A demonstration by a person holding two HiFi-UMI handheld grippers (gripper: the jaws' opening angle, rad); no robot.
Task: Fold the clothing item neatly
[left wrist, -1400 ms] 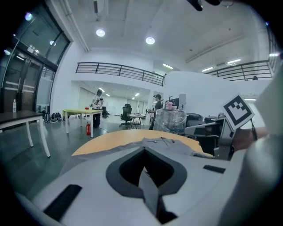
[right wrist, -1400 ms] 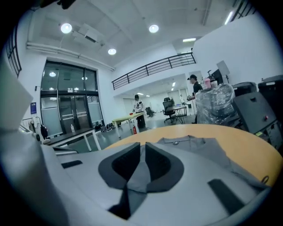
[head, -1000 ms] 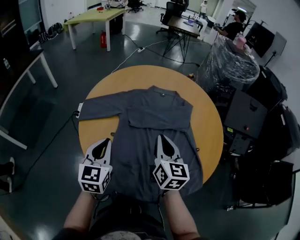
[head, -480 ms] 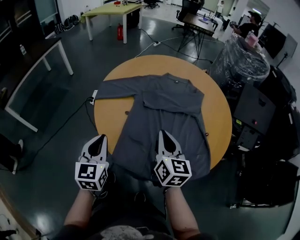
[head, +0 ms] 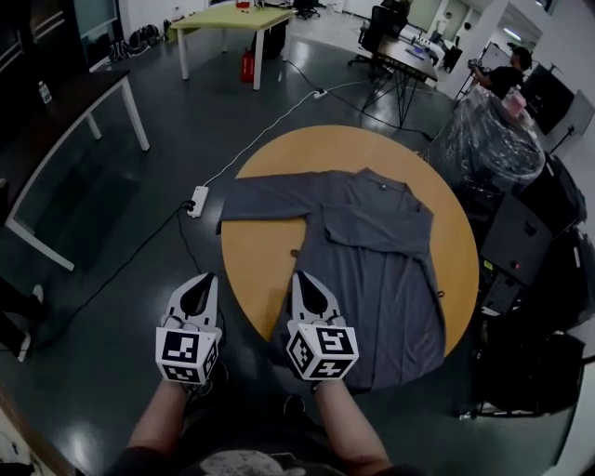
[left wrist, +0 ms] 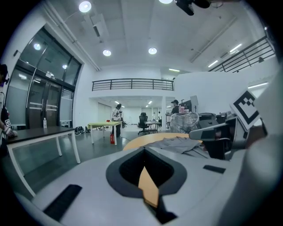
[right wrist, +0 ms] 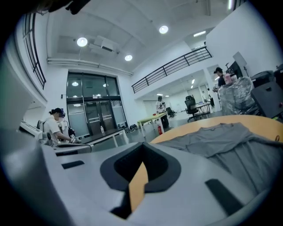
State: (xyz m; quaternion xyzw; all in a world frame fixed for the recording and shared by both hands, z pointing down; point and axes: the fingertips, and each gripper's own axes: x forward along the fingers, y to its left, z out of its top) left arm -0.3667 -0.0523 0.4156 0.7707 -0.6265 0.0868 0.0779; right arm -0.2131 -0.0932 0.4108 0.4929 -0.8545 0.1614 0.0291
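A grey long-sleeved shirt [head: 372, 251] lies spread flat on the round wooden table [head: 344, 149], collar at the far side, its left sleeve stretched out, its right side folded inward. My left gripper [head: 203, 279] is shut and empty, held over the floor left of the table's near edge. My right gripper [head: 302, 277] is also shut and empty, its tip at the table's near-left rim beside the shirt's hem. The left gripper view shows its shut tip [left wrist: 144, 150], the shirt [left wrist: 179, 143] beyond and the right gripper [left wrist: 216, 137] beside it. In the right gripper view the shirt [right wrist: 221, 137] lies ahead to the right.
A power strip [head: 196, 200] and its cable lie on the floor left of the table. A plastic-wrapped bundle [head: 488, 139] and black equipment [head: 516, 242] stand close on the right. A dark desk [head: 56, 102] is at the left, a green table [head: 232, 23] far back.
Both grippers have shifted left along the table's near edge, off the shirt's hem. The left one now hangs over the floor. The shirt has not moved.
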